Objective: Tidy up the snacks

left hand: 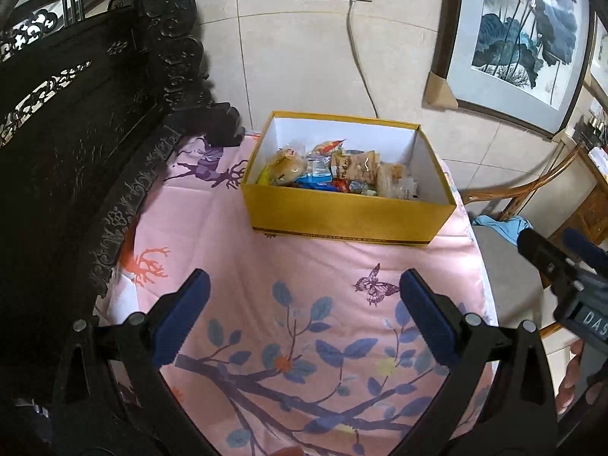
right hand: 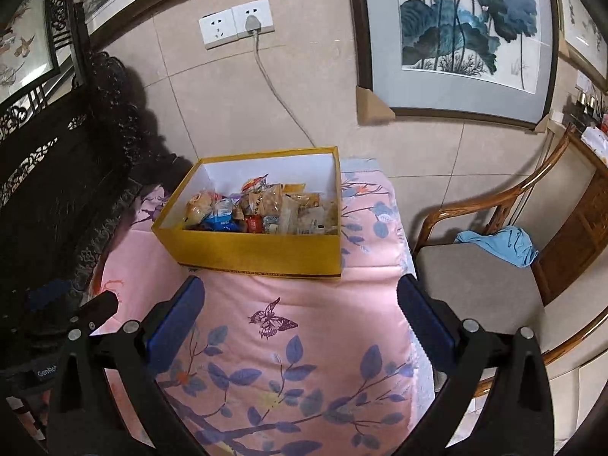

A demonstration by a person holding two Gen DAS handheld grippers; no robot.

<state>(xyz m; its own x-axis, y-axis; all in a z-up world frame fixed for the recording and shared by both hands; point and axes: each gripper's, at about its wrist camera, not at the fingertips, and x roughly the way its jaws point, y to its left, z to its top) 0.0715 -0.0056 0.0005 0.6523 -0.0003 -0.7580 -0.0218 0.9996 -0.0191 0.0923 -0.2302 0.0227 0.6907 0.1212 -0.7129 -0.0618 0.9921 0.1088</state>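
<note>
A yellow box (left hand: 349, 216) with a white inside and a dark band of print along its base holds snack packets (left hand: 334, 173) in tan, blue, red and orange. The cloth on the tabletop (left hand: 304, 266) is pink, printed with blue leaves, purple branches, a purple butterfly (left hand: 374, 285) and an orange deer. Both claws have black arms with blue pads (right hand: 176, 326)

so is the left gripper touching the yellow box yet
Apart. The left wrist view shows bare pink cloth between the open left gripper and the yellow box.
</note>
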